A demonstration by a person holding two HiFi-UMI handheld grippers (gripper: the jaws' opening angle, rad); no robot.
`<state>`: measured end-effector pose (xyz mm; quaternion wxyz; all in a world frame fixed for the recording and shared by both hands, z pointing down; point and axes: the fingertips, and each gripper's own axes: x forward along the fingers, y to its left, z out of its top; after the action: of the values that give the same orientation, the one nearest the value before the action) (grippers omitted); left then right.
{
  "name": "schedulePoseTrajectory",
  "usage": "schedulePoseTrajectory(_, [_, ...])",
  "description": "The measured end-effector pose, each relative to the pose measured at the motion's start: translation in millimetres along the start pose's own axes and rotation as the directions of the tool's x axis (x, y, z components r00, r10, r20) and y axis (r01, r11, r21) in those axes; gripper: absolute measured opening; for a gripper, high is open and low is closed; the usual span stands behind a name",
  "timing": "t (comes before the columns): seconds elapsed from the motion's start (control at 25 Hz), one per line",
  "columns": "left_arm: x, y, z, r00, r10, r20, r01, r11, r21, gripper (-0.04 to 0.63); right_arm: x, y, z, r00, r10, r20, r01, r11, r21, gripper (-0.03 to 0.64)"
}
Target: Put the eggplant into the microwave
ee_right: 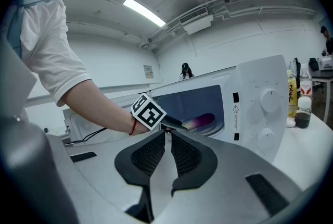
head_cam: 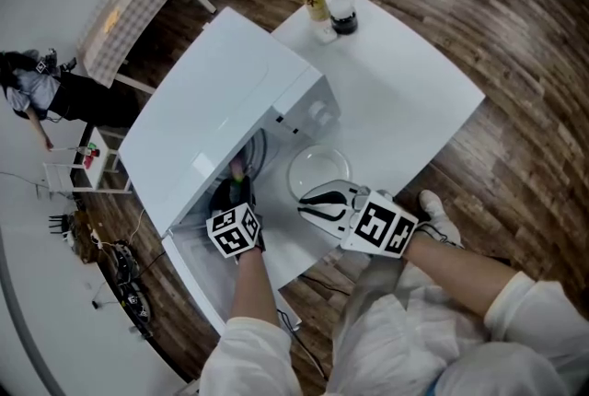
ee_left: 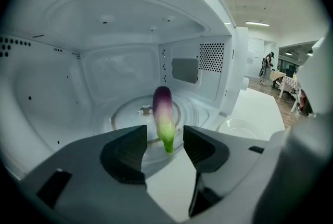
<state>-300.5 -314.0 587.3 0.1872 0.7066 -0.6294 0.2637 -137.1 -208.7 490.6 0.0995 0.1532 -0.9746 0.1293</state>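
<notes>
Our left tongs (ee_left: 165, 137) stand apart inside the microwave (ee_left: 130, 35). The eggplant (ee_left: 163, 108) lies just beyond their tips (neither pad touches it). Our right tongs (ee_right: 167, 134) are closed on nothing.

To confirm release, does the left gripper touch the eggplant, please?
Apart: in the left gripper view, the left gripper, jaws open, flanks the eggplant with gaps.

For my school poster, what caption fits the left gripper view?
The left gripper, fingers open, faces a purple-green eggplant inside the white microwave.
</notes>
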Motion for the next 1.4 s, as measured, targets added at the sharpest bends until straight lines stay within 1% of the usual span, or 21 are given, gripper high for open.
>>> schedulePoseTrajectory(0.12, [-5.0,-1.0,1.7,1.0,0.0,0.016,0.0,1.0,0.003,0.209,0.5,1.0,1.2,1.0,0.005,-0.002,-0.005,1.0,-0.007,0.044])
schedulePoseTrajectory(0.36, [-14.0,-12.2,8.3,0.999,-0.016,0.052,0.014,0.999,0.039,0.209,-2.3,5.5,1.1,1.0,0.014,-0.013,-0.014,1.0,-0.028,0.044])
schedulePoseTrajectory(0.6, [-27.0,-25.3,13.3,0.997,-0.023,0.079,0.02,0.999,0.038,0.207,-11.4,10.2,1.9,0.999,0.02,-0.025,-0.021,0.999,-0.049,0.044])
schedulePoseTrajectory(0.72, [-35.5,-28.3,12.0,0.997,-0.008,0.08,0.005,0.999,0.042,0.207,-16.6,13.1,3.3,0.999,0.025,-0.029,-0.027,0.998,-0.062,0.044])
schedulePoseTrajectory(0.88, [-50.4,-31.9,12.3,0.995,0.004,0.101,-0.007,1.0,0.029,0.208,-22.9,17.8,6.2,0.999,0.038,-0.03,-0.04,0.996,-0.081,0.044])
schedulePoseTrajectory(1.16, [-82.1,-54.4,20.7,0.983,-0.023,0.183,0.024,1.0,-0.003,0.206,-33.0,26.5,9.0,0.997,0.067,-0.04,-0.071,0.991,-0.111,0.044])
schedulePoseTrajectory(1.4, [-103.8,-77.2,19.9,0.973,-0.044,0.227,0.05,0.999,-0.021,0.171,-37.0,33.5,10.8,0.994,0.096,-0.044,-0.101,0.986,-0.129,0.044])
